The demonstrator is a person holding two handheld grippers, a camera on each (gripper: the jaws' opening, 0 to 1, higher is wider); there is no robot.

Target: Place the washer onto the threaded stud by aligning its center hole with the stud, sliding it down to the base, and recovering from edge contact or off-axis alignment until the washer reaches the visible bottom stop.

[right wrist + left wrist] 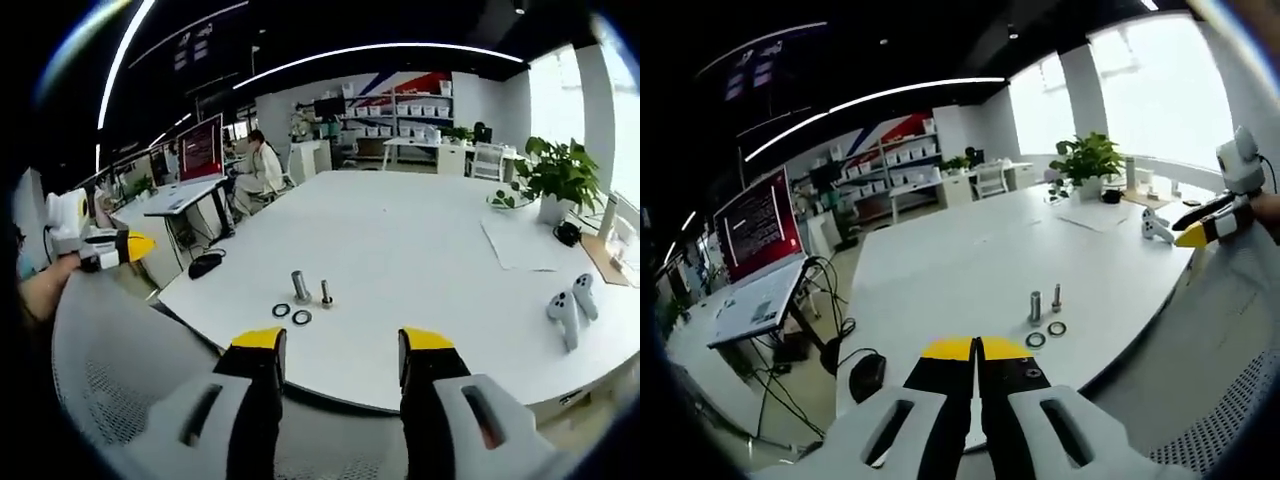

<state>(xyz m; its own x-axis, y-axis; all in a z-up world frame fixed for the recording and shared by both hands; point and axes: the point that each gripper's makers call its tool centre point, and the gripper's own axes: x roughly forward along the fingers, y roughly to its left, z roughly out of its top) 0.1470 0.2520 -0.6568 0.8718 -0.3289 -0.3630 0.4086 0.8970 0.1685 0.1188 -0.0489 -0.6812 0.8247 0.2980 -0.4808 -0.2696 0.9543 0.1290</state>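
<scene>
Wide white surface [400,240] stands in an open office with shelves at the back. Near its front edge stand two upright pieces, a thicker stud [300,286] and a thinner bolt [326,293], just beside each other. Two washers [291,313] lie flat on the surface just in front of them, not on any stud. Left tongs [977,349] are clenched with nothing between them. Right tongs [342,340] are released, wide apart, near the front edge. Two white controllers [571,307] lie toward the right edge, and a potted plant [556,180] stands at the far side
</scene>
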